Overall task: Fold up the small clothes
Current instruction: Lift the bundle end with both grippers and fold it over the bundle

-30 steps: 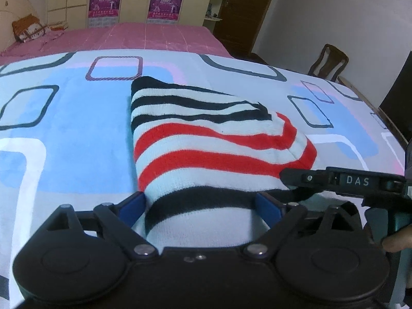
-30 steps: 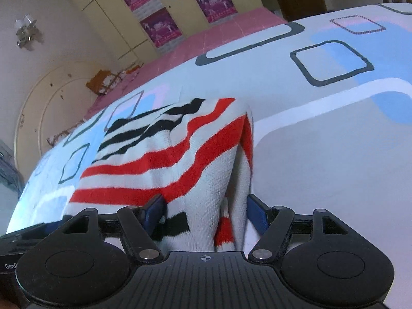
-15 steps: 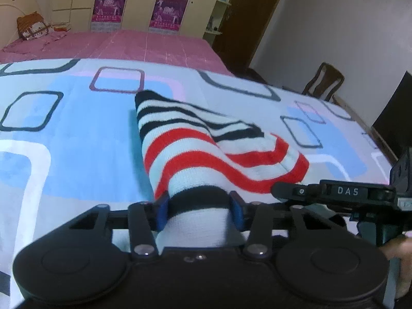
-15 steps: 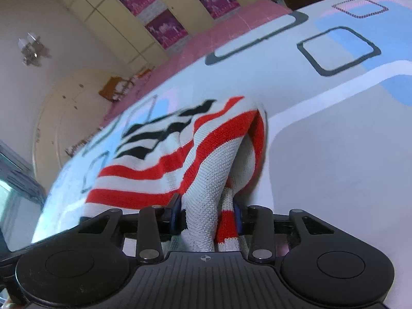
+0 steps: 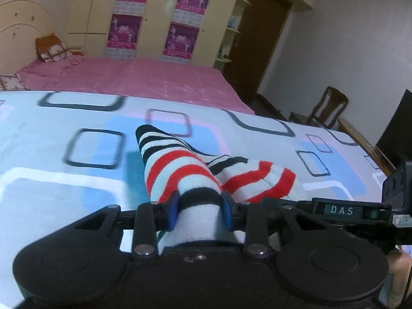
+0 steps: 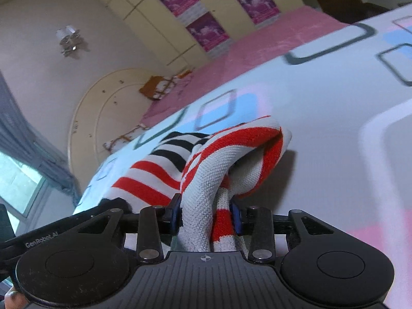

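Observation:
A small knitted garment (image 5: 180,170) with red, black and white stripes is lifted at its near edge off the patterned sheet (image 5: 64,185). My left gripper (image 5: 200,204) pinches the black-banded hem between its blue pads, its jaws still closing on the cloth. In the right wrist view the same garment (image 6: 206,177) bunches up in folds, and my right gripper (image 6: 206,215) is shut on its white and red edge. The right gripper's body (image 5: 340,209) shows just to the right of the left one. The garment's far end still rests on the sheet.
The sheet covers a wide bed, with a pink cover (image 5: 144,77) beyond it. A wooden chair (image 5: 327,110) and a dark screen (image 5: 396,134) stand past the right edge. A headboard (image 6: 108,118) and a window (image 6: 18,188) are on the left.
Both grippers closed on the garment's near edge and rose with it. The cloth went from lying flat to bunched and lifted in front.

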